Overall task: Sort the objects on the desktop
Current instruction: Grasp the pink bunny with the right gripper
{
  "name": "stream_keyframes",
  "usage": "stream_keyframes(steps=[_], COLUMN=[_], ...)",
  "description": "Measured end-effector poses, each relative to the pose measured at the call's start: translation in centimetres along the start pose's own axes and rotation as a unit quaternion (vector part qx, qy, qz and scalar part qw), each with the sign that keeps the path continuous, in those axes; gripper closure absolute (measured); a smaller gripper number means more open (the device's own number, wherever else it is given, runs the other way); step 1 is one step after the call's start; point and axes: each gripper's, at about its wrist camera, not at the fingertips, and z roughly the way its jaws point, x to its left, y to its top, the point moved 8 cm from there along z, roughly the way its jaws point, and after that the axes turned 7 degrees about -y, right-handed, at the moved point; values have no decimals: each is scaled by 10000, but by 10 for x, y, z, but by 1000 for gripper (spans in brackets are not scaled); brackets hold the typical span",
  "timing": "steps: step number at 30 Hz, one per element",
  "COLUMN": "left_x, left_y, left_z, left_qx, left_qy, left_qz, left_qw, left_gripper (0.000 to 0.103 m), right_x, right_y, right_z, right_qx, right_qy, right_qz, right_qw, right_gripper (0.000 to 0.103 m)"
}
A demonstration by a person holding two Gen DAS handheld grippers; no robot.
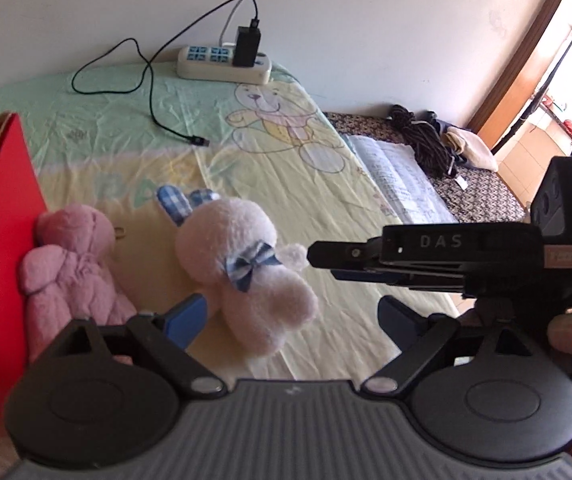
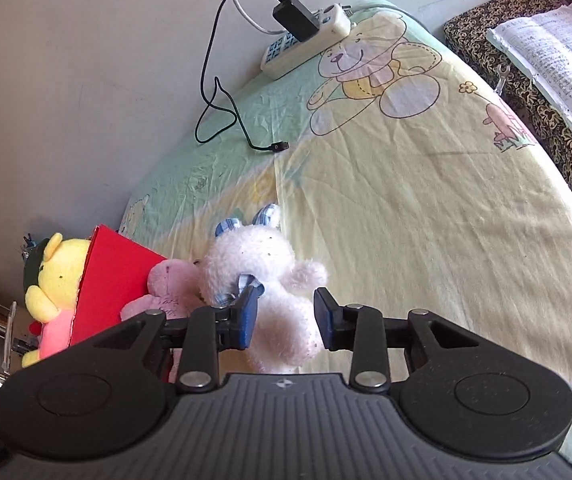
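A white plush rabbit (image 1: 245,264) with a blue checked bow lies on the yellow-green sheet (image 1: 269,160). A pink plush bear (image 1: 73,268) lies to its left against a red box (image 1: 1,216). My left gripper (image 1: 292,320) is open, low over the sheet, with the rabbit's legs between its fingers. My right gripper (image 2: 283,322) is open around the rabbit's (image 2: 269,280) body, its blue pads close on either side. In the left wrist view the right gripper (image 1: 326,258) comes in from the right, its tip at the rabbit's arm. A yellow plush bear (image 2: 55,280) sits in the red box (image 2: 113,276).
A white power strip (image 1: 223,64) with a black charger stands at the far edge by the wall. Its black cable (image 1: 153,112) trails onto the sheet. A floral surface (image 1: 446,172) with papers and dark clothes lies to the right, beyond the sheet's edge.
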Motion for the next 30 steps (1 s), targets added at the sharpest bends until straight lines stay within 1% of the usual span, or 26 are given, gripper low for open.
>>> stream_keyframes(steps=[3,6,8,10,12,13,15,18,21,24,25,30], left_x=[10,24,32,38,42,44,49,55,55,51,48,27], left_y=[3,5,7,9,11,12,12,11,11,9,8,8], left_z=[15,24,31,38,45,47,52,56,55,55,54,37], left_qx=[30,66,92,141,169,182,243,316,320,365,368,245], left_qy=[88,65,99,173,239,263,279,306,297,342,292,109], left_qz=[-81,-381,-525,-539,-529,-548,-627,-699,-699,-582,-572,-427], left_qw=[9999,9992,9985,9983,9982,9980,9974,9966,9966,9971,9973,9987], left_gripper=[8,8,8,8,8,11,13,13,14,15,15,15], right_x=[-4,-2,-2,-2,-3,-3,-1,6,8,6,5,7], right_y=[5,6,7,7,8,8,8,3,4,1,0,-3], right_z=[11,24,32,39,49,52,58,65,65,64,62,37], right_qx=[189,455,529,631,698,724,847,1030,977,1098,1128,1032], right_qy=[228,403,489,656,732,826,1085,1339,1348,1426,1452,1390], right_qz=[136,6,-34,13,52,90,214,300,250,411,423,379], right_qw=[9995,9982,9974,9958,9949,9939,9903,9852,9857,9828,9820,9842], right_gripper=[61,61,61,61,60,58,58,56,60,66,68,69])
